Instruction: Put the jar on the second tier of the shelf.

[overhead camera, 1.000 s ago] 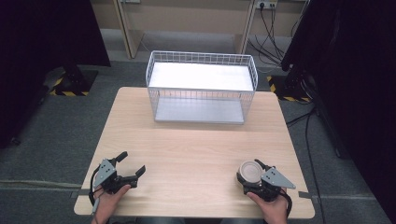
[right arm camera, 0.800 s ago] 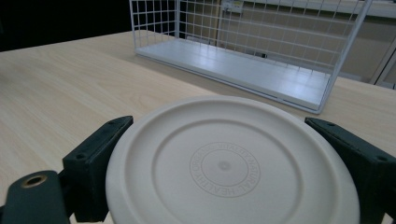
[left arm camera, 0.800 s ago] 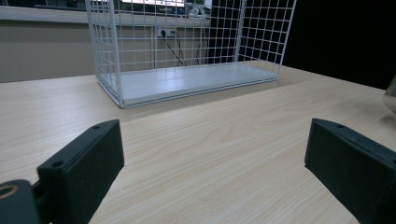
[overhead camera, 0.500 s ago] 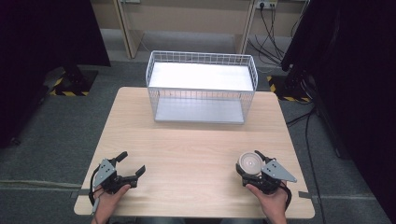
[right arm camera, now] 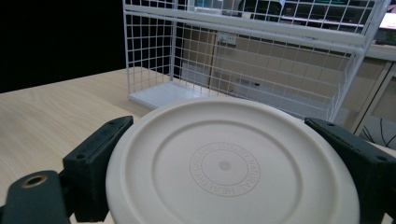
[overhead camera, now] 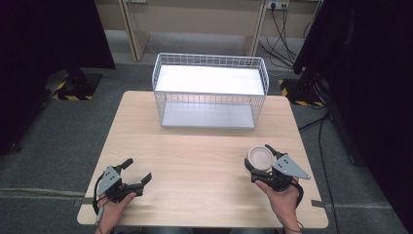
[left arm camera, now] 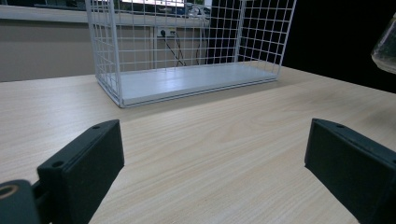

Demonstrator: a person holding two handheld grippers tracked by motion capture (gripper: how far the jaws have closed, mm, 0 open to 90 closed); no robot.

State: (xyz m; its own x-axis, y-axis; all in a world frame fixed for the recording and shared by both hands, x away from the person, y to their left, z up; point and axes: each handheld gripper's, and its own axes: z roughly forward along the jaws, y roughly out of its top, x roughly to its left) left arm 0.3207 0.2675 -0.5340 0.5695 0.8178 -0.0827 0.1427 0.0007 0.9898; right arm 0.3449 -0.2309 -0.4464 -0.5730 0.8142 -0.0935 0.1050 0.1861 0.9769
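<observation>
White round lid (right arm camera: 224,172) w/ embossed ring text at centre sits clamped in the right tool (overhead camera: 263,162), one black jaw on each side of its rim, flat face turned toward the tool's camera. In the high view the lid (overhead camera: 259,157) shows as a pale disc at the front of the right tool, held just above the bench (overhead camera: 204,151) near its right front part. Person's right hand (overhead camera: 281,195) grips the tool from behind; grey three-cornered plate rides on top.

Ahead of the right tool, well apart across bare bench, stands a white wire basket (overhead camera: 209,90) w/ a flat white floor, open top. In the right gripper view the basket (right arm camera: 261,60) rises behind the lid, its mesh wall upright.

Left tool (overhead camera: 132,174) is well apart from the lid, at the bench's left front corner, held by the left hand (overhead camera: 113,207). Its jaws stand wide apart w/ nothing between them, low over the wood. In the left gripper view the basket (left arm camera: 187,46) lies ahead and slightly left of that tool; a bit of a clear, glassy-looking item (left arm camera: 385,44) shows at the far right edge, can't tell what it is.
</observation>
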